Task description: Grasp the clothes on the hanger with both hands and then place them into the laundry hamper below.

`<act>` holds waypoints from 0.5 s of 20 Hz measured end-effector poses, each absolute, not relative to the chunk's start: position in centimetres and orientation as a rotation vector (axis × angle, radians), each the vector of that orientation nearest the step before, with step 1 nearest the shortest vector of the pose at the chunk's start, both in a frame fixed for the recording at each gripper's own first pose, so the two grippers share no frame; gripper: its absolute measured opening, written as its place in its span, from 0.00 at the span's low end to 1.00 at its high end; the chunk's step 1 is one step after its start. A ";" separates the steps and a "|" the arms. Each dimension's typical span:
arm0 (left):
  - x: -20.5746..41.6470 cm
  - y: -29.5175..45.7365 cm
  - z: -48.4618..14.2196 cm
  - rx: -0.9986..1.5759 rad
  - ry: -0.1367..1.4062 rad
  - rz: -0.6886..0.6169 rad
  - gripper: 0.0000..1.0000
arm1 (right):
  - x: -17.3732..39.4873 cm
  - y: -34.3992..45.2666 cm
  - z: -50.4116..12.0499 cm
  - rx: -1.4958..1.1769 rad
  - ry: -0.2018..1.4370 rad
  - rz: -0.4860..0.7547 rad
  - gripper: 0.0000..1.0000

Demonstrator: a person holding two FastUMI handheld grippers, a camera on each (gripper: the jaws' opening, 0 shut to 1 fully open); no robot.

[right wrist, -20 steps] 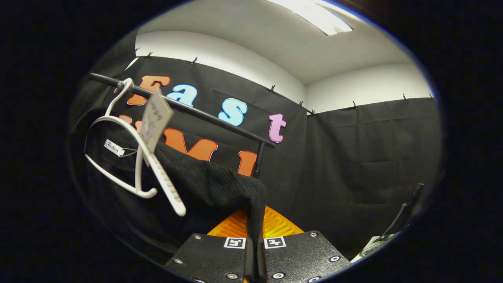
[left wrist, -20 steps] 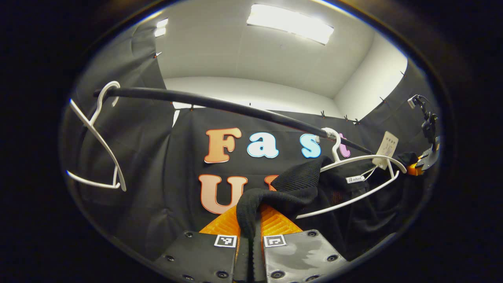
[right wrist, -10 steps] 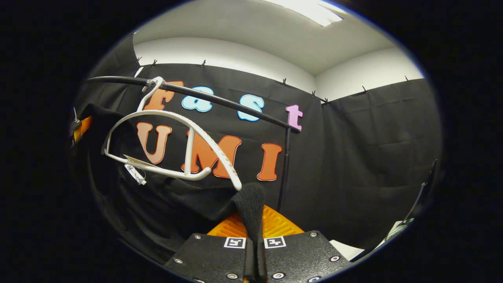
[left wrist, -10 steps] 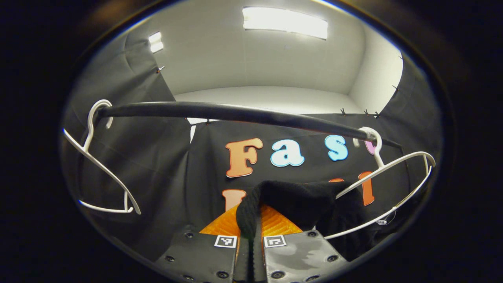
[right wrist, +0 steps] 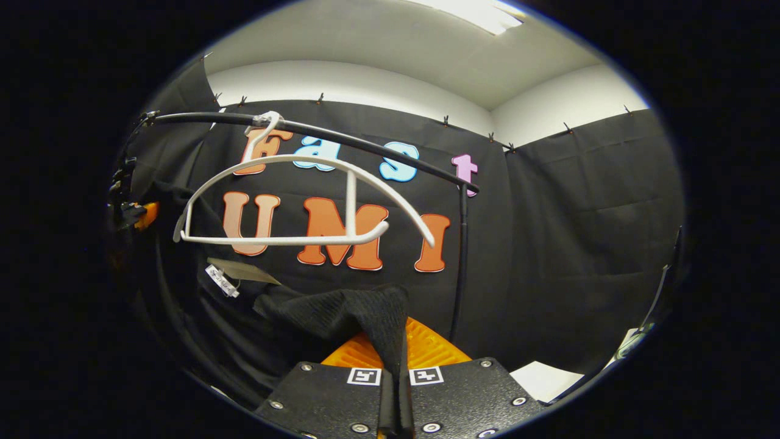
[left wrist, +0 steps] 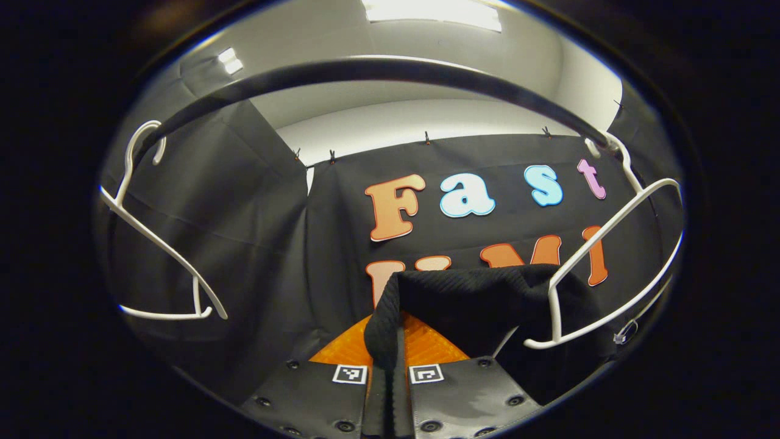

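Garment (right wrist: 341,314) now hangs below the hanger (right wrist: 292,201) rather than on it: in the right gripper view the white hanger swings bare on the rail (right wrist: 341,137), where half a second ago its right arm was touching the knit, and a second ago the cloth was draped over it. In the left gripper view the garment (left wrist: 475,299) stretches from the clamp toward the hanger (left wrist: 609,262), whose left arm seems to overlap the cloth near the rail's right end; whether it is caught there I cannot tell. The left hand-held gripper (left wrist: 390,372) is clamped on a fold of the black knit, both fingers pressing it, and the right hand-held gripper (right wrist: 395,381) is likewise pinched tight on the other shoulder. A second, bare hanger (left wrist: 158,244) sits at the rail's (left wrist: 365,70) left end. The rail has risen in both views, so both grippers have come down. I judge the stripping step nearly done; next comes lowering the garment into the hamper, which lies out of frame below. The tag (right wrist: 222,281) dangling from the collar could snag, so the left side needs to clear the hanger before dropping further.
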State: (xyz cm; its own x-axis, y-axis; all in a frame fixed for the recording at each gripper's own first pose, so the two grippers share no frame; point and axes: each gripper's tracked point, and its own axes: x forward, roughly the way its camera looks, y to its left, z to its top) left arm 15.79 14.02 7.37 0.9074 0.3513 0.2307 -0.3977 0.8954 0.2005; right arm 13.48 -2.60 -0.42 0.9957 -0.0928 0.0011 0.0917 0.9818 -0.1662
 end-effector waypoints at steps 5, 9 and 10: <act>14.7 15.1 7.1 0.261 -0.161 0.403 0.11 | 13.1 0.7 -0.8 -0.189 0.008 -0.026 0.03; 13.1 15.6 6.5 0.299 -0.143 0.402 0.11 | 12.2 3.6 -1.9 -0.193 0.025 0.038 0.03; 12.6 15.7 5.9 0.308 -0.131 0.400 0.11 | 12.0 4.5 -2.6 -0.191 0.032 0.058 0.03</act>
State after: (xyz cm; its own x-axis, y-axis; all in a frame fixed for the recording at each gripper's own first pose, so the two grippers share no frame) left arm 12.57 15.71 5.94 0.9135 0.3623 0.1849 -0.4016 0.8755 0.2687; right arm 12.00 4.48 -2.57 0.9978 0.0541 -0.0370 -0.0602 0.9801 -0.1890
